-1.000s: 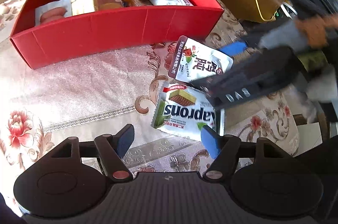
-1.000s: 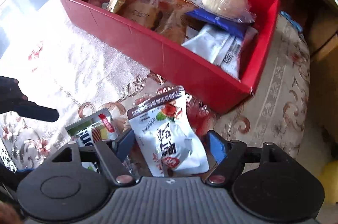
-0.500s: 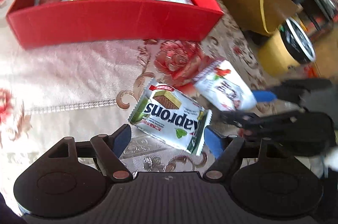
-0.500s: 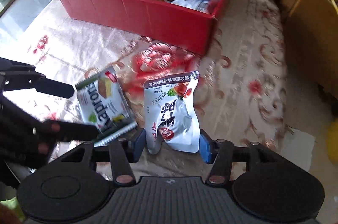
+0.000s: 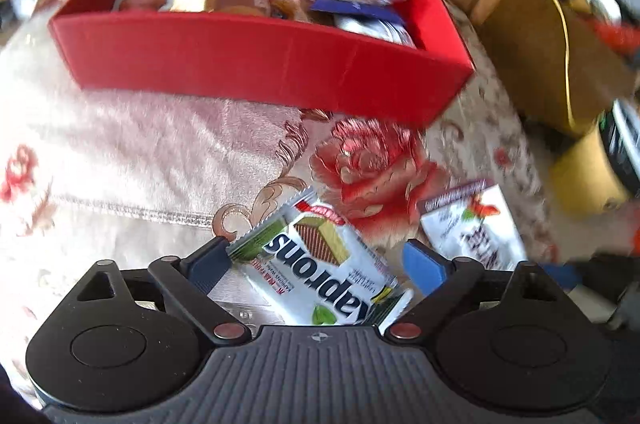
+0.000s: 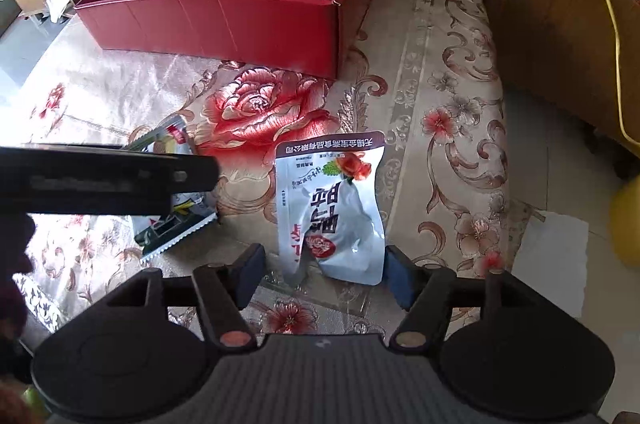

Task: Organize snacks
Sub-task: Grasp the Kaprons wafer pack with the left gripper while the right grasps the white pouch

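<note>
Wafer pack (image 5: 326, 264), white and green, lies flat between the left claw (image 5: 316, 264), jaws just widened, unpressed. White pouch (image 6: 334, 207), red-fruit print, lies crumpled inside the right claw (image 6: 322, 274), jaws just reopened, apparently loose.

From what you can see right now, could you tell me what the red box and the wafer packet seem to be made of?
Red box: probably matte cardboard; thin flat walls with vertical fold creases, no shine.
Wafer packet: apparently glossy printed plastic film; serrated sealed ends and glare on the wrapper.
</note>
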Tool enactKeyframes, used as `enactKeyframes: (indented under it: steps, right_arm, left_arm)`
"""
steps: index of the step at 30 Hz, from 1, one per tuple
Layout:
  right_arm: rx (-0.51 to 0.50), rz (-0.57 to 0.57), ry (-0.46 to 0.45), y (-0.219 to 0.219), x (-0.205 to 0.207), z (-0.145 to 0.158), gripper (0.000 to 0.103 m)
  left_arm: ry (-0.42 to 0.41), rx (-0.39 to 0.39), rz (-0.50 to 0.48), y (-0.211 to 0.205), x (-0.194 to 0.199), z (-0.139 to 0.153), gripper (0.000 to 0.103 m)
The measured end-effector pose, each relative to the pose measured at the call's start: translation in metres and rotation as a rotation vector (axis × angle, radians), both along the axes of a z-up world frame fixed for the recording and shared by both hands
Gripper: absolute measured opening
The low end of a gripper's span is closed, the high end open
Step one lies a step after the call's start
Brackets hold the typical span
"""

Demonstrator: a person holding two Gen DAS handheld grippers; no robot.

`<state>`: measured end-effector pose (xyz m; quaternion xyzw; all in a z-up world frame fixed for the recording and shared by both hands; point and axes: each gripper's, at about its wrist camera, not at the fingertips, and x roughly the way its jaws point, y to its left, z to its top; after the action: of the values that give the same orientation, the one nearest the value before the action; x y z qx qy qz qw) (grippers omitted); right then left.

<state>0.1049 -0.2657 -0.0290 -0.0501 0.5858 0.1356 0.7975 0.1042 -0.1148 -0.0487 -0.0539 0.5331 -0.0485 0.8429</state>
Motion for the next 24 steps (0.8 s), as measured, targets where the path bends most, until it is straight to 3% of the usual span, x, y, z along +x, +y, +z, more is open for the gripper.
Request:
enactKeyframes:
  steps: [3,11,17,24]
  right_arm:
    - [0.008,-0.015,-0.006,-0.007,-0.002,0.002,0.062]
    - [0.033,-0.022,-0.022,-0.011,-0.001,0.005,0.062]
    - [0.005,-0.003,-0.038,0.004,0.009,0.001,0.062]
    - [-0.065,0.029,-0.076,0.024,0.014,-0.004,0.072]
  left_arm:
    - [-0.014,0.042,-0.077,0.002,-0.007,0.0,0.084]
    - [0.035,0.17,-0.25,0.021,-0.024,0.008,0.084]
    - [0.024,0.106,-0.183,0.038,-0.024,0.002,0.089]
    - [-0.021,0.168,-0.233,0.024,-0.037,-0.008,0.103]
